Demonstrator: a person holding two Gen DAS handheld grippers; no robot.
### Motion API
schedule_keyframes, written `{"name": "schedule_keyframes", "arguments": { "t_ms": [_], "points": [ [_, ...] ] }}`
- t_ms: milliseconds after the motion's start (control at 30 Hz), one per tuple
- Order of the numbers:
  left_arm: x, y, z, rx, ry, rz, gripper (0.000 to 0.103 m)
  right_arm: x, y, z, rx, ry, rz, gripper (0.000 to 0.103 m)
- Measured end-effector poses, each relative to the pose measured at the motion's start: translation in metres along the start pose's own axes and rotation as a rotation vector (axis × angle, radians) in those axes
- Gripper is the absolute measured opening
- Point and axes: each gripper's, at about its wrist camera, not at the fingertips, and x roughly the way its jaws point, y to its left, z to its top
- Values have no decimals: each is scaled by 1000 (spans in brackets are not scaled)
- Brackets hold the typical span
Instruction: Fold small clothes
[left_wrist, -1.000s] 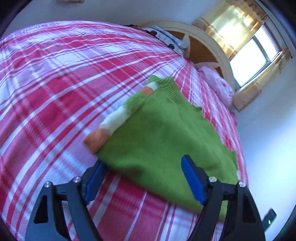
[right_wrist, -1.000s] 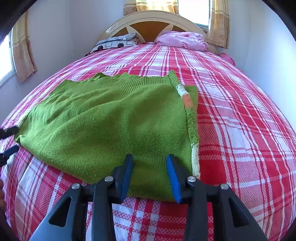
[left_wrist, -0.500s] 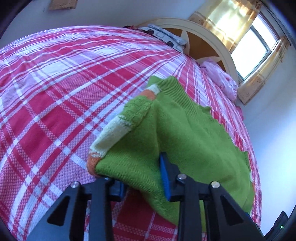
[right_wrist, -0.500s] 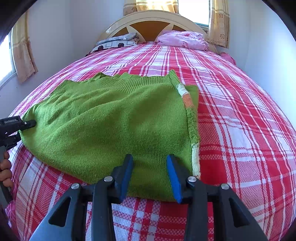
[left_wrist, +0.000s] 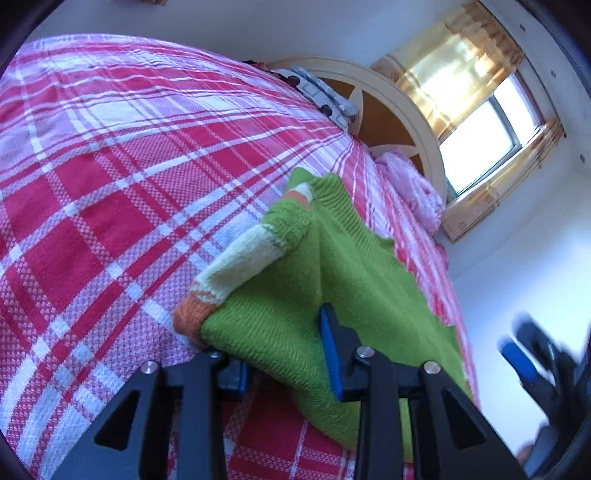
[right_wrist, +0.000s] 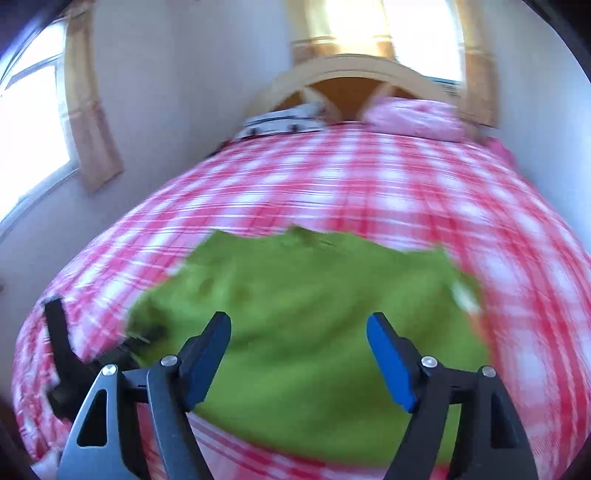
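A green knitted sweater (left_wrist: 351, 266) lies on the red and white checked bed cover (left_wrist: 110, 184), its sleeve (left_wrist: 251, 254) banded white and orange and folded over the body. My left gripper (left_wrist: 284, 365) is shut on the sweater's near corner by the orange cuff, holding that corner off the bed. In the blurred right wrist view my right gripper (right_wrist: 297, 325) hangs above the sweater (right_wrist: 314, 295); its jaws are opening, wide apart, and the pads press on nothing. The left gripper (right_wrist: 122, 350) shows as a dark shape at the sweater's left corner.
A cream arched headboard (left_wrist: 402, 110) stands at the bed's far end, with a pink pillow (right_wrist: 413, 114) and a grey patterned pillow (left_wrist: 325, 96) before it. Curtained windows (left_wrist: 491, 129) lie behind and to the side. White walls flank the bed.
My left gripper closed on the sweater's corner and raised it. My right gripper rose and drew back from the hem, opening wide; its view is now blurred.
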Motion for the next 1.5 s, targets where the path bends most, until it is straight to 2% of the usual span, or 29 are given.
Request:
{"name": "schedule_keyframes", "arguments": {
  "t_ms": [100,233,433,567,633,867,933,1033,1100,1133,1300,1433,1500],
  "points": [
    [-1,-1,0,-3,-10,-6,34,48,34,24,-55,59,53,77],
    [-1,-2,-1,-1,-16,-6,34,129,77,42,-87,190,100,77],
    [-7,0,-4,-5,-25,-16,34,198,123,51,-182,258,69,77],
    [-11,2,-6,-13,-28,-23,34,236,141,41,-284,328,-16,77],
    [-12,3,-7,-15,-27,-22,33,240,151,35,-374,317,-71,79],
    [-13,3,-7,-15,-30,-24,34,243,149,38,-388,370,-80,77],
    [-12,3,-6,-15,-30,-22,34,243,150,39,-390,379,-85,74],
    [-13,3,-5,-14,-30,-22,34,240,153,36,-421,373,-100,64],
    [-13,3,-4,-10,-30,-23,33,236,152,36,-427,360,-108,49],
    [-12,2,-4,-6,-27,-24,31,233,150,36,-428,350,-110,45],
    [-7,-5,-3,31,6,-31,21,218,131,42,-332,322,-33,20],
    [-5,-5,-2,35,31,-36,17,206,116,47,-240,306,36,15],
    [-3,-9,-2,61,52,-11,17,198,107,48,-202,293,66,15]
  ]
}}
